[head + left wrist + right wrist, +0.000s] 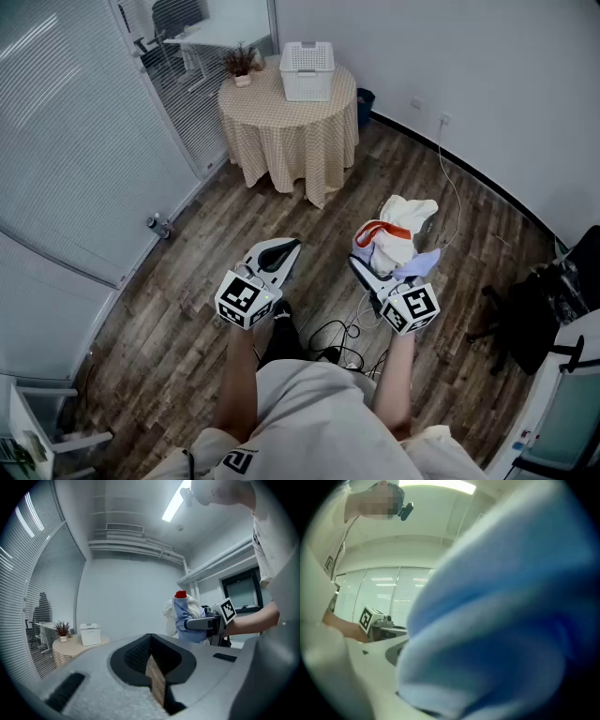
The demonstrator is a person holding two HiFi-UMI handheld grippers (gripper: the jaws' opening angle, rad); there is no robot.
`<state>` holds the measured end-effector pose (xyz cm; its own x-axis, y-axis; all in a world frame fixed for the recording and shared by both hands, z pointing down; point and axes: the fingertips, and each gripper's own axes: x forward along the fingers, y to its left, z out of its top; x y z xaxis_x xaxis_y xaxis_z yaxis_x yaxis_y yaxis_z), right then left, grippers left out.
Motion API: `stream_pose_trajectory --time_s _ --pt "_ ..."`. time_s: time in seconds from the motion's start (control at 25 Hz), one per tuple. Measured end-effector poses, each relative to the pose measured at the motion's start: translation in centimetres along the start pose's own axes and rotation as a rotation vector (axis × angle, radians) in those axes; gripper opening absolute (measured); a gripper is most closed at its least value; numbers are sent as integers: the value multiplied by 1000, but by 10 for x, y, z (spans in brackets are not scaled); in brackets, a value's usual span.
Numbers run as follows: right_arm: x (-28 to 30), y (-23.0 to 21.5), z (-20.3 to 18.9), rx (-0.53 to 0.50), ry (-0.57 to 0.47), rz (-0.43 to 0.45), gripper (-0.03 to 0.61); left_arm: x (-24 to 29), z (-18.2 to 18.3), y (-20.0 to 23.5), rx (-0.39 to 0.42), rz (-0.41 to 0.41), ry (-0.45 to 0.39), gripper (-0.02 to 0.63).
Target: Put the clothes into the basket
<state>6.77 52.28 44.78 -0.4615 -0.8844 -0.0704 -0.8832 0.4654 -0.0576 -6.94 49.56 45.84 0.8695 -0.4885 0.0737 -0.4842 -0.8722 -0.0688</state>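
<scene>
Carrying 1 bundle of white, orange and pale-blue clothes (398, 230) clear of the floor (187, 281), with right gripper (375, 272) jaws clamped wide round its bulk. Keeping left gripper (281, 251) jaws together, empty. Well apart from white slatted plastic basket (307, 70) on round checked-cloth bench (281, 131).

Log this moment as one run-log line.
right gripper: shut on clothes | left gripper: shut, empty | basket: on round table, well ahead of both

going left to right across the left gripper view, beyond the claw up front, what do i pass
potted plant → white basket → bundle of clothes → person's forearm
</scene>
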Motion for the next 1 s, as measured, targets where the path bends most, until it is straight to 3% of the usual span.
stream_pose_trajectory --time_s 0.68,1.0 --pt "-3 -3 -2 70 -19 24 422 -6 -2 5 -2 39 2 11" --pt "36 -19 -6 60 13 29 422 7 4 44 0 48 0 11"
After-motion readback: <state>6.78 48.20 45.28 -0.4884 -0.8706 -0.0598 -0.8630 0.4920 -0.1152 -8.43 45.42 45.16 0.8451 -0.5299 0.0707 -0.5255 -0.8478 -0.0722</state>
